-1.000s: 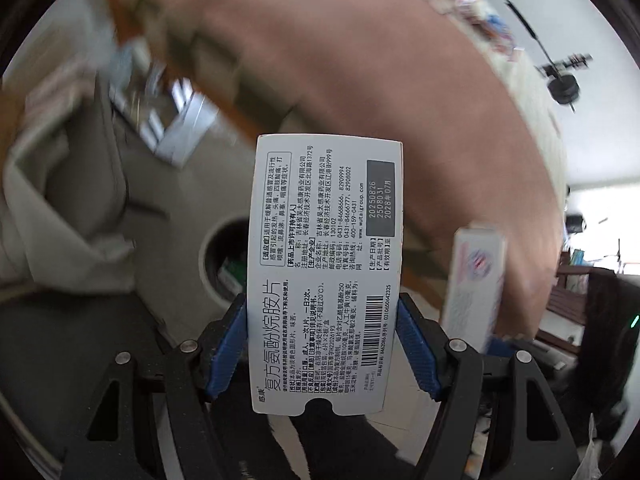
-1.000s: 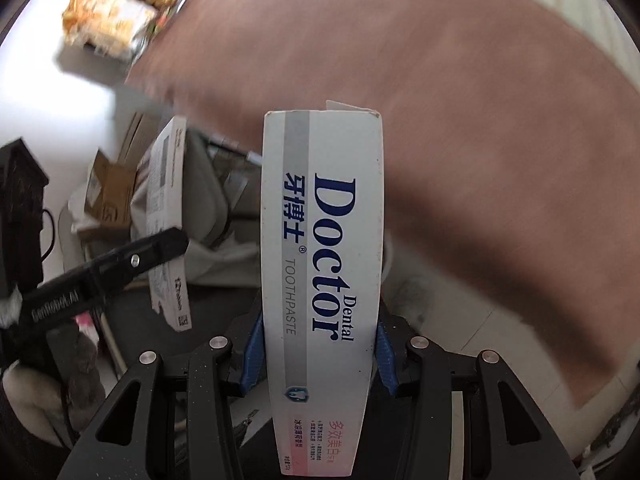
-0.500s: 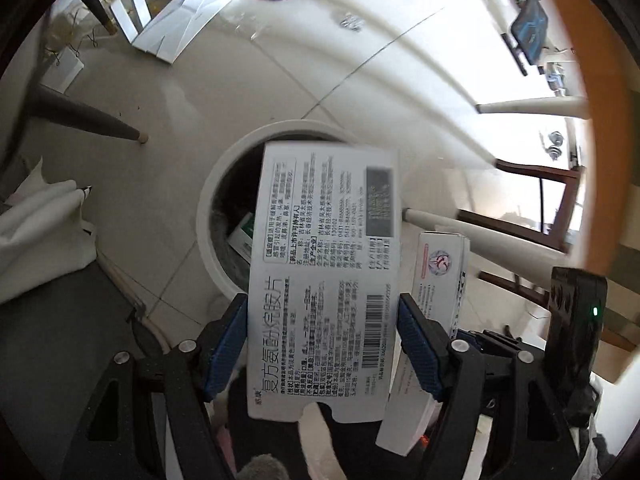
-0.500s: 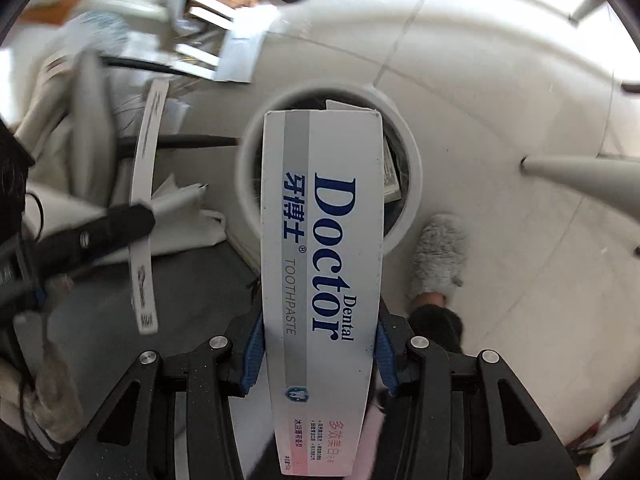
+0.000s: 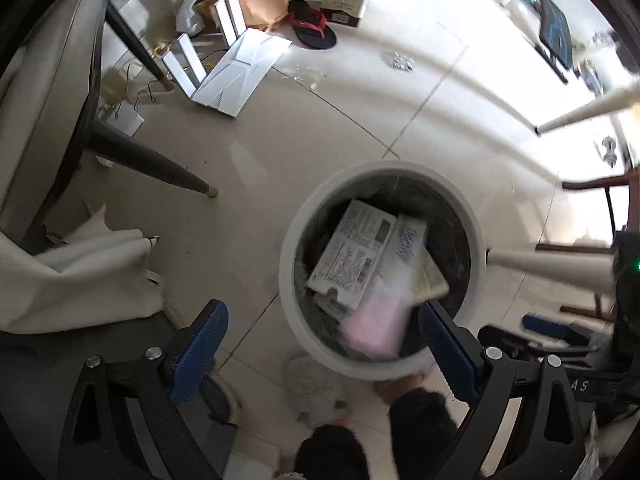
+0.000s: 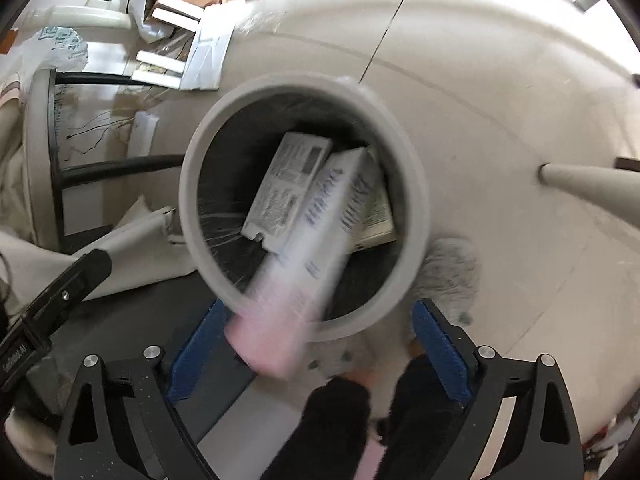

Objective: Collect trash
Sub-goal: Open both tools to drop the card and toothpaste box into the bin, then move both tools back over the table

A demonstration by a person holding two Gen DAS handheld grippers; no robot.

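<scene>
Both hand-held grippers, left (image 5: 322, 344) and right (image 6: 316, 350), are gaping wide with nothing between their pads. The medicine box (image 5: 352, 254) and blurred toothpaste box (image 6: 316, 240) are lying inside the round bin (image 5: 288, 248) on the floor.

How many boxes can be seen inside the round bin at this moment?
3. The medicine box lies on the left in the bin, the toothpaste box, blurred, beside it, and a greenish box partly under them on the right. More may be hidden beneath.
</scene>
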